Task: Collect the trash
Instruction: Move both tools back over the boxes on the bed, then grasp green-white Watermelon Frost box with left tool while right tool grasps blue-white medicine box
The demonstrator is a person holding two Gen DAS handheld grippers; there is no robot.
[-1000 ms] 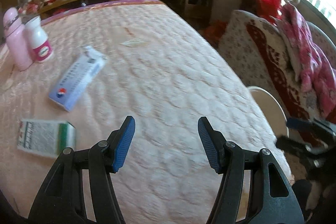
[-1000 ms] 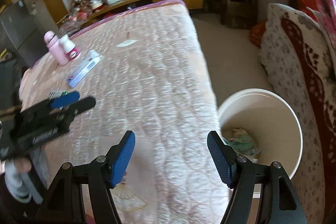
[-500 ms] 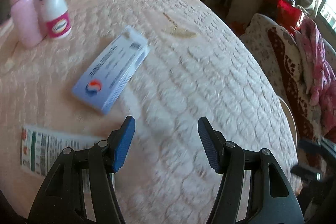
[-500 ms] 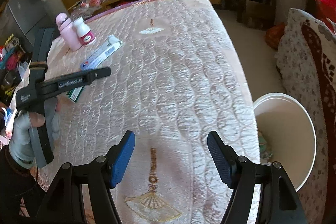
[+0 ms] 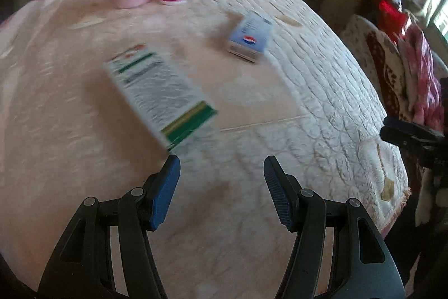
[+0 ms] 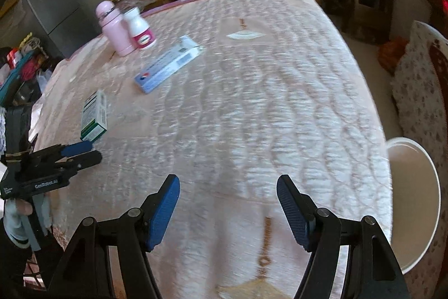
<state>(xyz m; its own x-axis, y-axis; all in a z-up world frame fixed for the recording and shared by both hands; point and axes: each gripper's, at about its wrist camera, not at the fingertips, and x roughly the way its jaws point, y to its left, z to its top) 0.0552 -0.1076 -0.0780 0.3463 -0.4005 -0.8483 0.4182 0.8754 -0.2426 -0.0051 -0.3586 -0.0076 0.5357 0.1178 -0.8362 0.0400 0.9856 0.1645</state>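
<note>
Pink quilted cloth with a raised wavy stitch covers the broad tabletop [image 6: 252, 91], its far edge trimmed in purple. Off its right side, on the floor, stands a round cream bucket [image 6: 417, 203], smooth-walled; what lies in it cannot be made out. On the cloth lies a long flat blue-and-white carton [image 6: 168, 65], its long axis running from the near left toward the far right, one end flap open. Nearer the left edge rests a shorter white carton with green bands [image 5: 159, 94], its green end turned toward the left tongs [image 5: 221, 178], just beyond their tips. Behind both stand a smooth pink flask [image 6: 113, 30] and a white bottle with a magenta label [image 6: 141, 30], upright, side by side. Both the left tongs and the right tongs [image 6: 228, 201] stand released, blue ribbed pads apart, nothing between them.
</note>
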